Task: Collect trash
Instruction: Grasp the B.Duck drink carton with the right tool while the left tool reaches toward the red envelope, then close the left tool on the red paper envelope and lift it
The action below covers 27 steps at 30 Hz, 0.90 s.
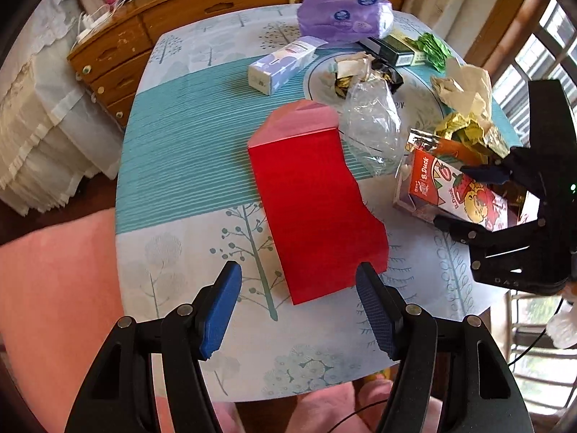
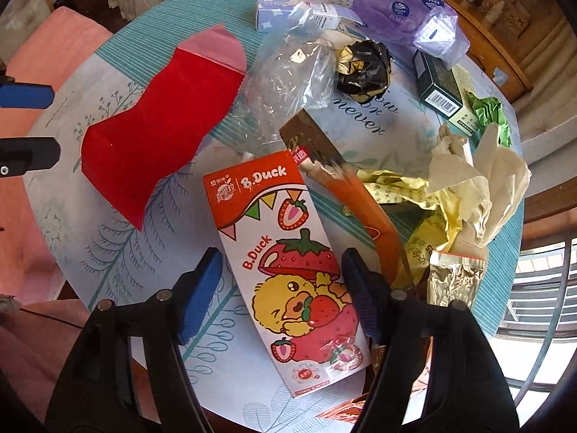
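Observation:
A flat red paper envelope (image 1: 310, 198) lies mid-table; it also shows in the right wrist view (image 2: 155, 130). My left gripper (image 1: 299, 296) is open, its blue fingers straddling the envelope's near end just above it. A B.Duck strawberry carton (image 2: 288, 270) lies at the table's near edge in the right wrist view, and at the right in the left wrist view (image 1: 454, 191). My right gripper (image 2: 281, 288) is open with a finger on each side of the carton; it also appears in the left wrist view (image 1: 479, 198).
Around them lie a clear plastic bag (image 2: 288, 72), a crumpled black-gold wrapper (image 2: 364, 68), a purple tissue pack (image 2: 404, 7), a dark green box (image 2: 436, 83), crumpled cream and yellow paper (image 2: 465, 184), an orange box (image 2: 364, 202) and a pale purple box (image 1: 281, 63). A pink chair (image 1: 54, 288) stands left.

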Motion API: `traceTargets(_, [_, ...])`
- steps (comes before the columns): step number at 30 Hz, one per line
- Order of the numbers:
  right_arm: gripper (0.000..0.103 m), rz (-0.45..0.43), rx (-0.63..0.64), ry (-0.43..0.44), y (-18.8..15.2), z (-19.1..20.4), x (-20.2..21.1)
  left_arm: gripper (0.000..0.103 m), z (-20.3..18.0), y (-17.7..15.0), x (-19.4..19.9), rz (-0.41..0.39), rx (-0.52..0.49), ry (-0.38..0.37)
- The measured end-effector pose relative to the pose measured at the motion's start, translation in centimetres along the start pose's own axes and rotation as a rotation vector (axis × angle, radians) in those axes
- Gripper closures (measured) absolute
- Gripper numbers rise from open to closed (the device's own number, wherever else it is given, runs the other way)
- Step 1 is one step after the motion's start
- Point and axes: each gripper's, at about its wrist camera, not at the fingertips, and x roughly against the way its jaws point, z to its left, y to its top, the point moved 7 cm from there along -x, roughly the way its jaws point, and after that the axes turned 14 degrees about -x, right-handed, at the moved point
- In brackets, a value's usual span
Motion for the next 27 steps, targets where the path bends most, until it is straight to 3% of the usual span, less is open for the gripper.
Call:
traceTargets(4, [0.045, -0.010, -0.027, 0.058, 0.1, 0.4, 0.3, 0.036, -0.3, 0.8, -1.2, 0.006, -0.138, 0.031])
traceTargets(11, [0.046, -0.033, -0.197, 0.151, 1.1, 0.1, 1.4, 0.036, -2.2, 1.8, -3.9, 0.057, -0.371, -0.020])
traceTargets(22, [0.046, -0.013, -0.392, 0.202, -0.3, 0.4, 2.0, 0.036, -3.4, 2.5, -7.5, 0.148, -0.522, -0.110])
traceTargets(23, [0.046, -0.011, -0.408, 0.203, -0.5, 0.4, 2.0, 0.039, -3.5, 2.5, -7.7, 0.152, -0.524, -0.124])
traceTargets(26, [0.046, -0.001, -0.452, 0.208, -1.3, 0.3, 2.1, 0.063, -3.5, 2.9, -7.9, 0.162, -0.517, -0.178])
traceTargets(27, [0.046, 0.002, -0.467, 0.212, -1.5, 0.3, 2.2, 0.088, -3.4, 3.1, -7.9, 0.159, -0.517, -0.175])
